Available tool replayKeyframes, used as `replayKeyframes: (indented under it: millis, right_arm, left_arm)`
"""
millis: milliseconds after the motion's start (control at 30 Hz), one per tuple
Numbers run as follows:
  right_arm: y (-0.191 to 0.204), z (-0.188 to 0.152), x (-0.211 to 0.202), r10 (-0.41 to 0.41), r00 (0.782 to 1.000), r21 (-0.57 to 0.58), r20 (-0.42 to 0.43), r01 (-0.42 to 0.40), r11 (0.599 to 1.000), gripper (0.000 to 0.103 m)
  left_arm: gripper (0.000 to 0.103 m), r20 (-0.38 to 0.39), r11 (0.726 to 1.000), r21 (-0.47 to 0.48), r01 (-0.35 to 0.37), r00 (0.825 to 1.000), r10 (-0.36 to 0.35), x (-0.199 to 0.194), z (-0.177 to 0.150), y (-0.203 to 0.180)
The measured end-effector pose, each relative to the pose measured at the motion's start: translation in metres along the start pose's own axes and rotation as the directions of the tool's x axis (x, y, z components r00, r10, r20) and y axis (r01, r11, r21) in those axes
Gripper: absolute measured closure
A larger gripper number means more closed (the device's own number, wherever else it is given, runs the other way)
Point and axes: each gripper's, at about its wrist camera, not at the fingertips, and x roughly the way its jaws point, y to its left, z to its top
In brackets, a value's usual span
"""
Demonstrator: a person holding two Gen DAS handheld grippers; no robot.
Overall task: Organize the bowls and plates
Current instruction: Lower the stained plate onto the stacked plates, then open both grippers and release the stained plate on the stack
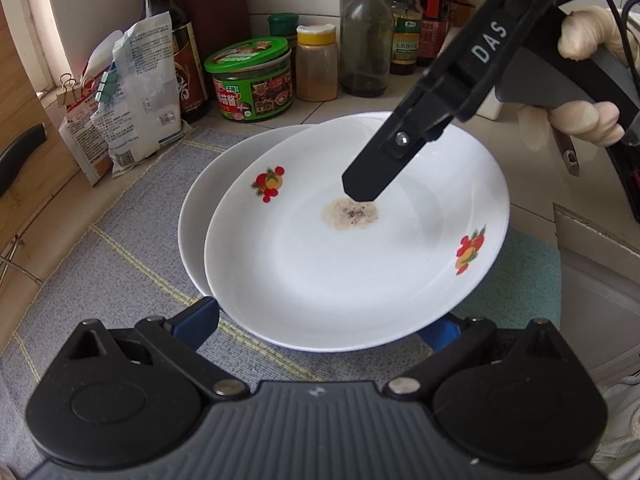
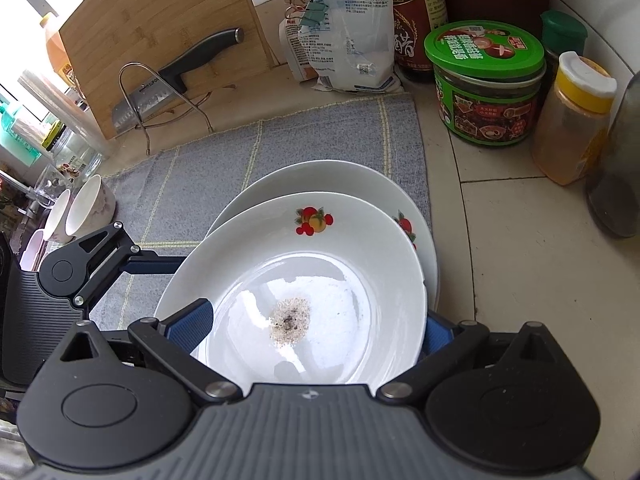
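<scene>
Claw tips point(image 1: 324, 322) hidden beneath plate point(image 1: 320, 264)

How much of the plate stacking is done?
Partly done: the fruit-print plate sits askew on the lower plate, not nested. The right gripper has a finger inside it, and the left gripper is at its near rim. Two bowls wait at the mat's edge.

A white fruit-printed plate point(image 1: 360, 264), stained brown at its centre, is seen tilted atop a second white plate point(image 1: 196, 216) on a grey mat point(image 1: 120, 264).
</scene>
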Motion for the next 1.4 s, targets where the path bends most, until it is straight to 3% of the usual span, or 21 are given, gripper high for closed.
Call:
replayKeyframes:
  millis: [367,1400]
  right_arm:
    - [0.002,-0.006,-0.005,-0.024,1.000,0.004,0.006,0.024,1.000,0.000]
    - [0.020,-0.007,-0.007,-0.125,0.992,-0.036,-0.013,0.124,0.992,0.000]
  left_arm:
    - [0.001,0.012,0.999,0.046,-0.018,1.000,0.017,0.001,0.001,-0.003]
    - [0.001,0.033,1.000,0.010,-0.007,0.999,0.006,-0.001,0.000,-0.001]
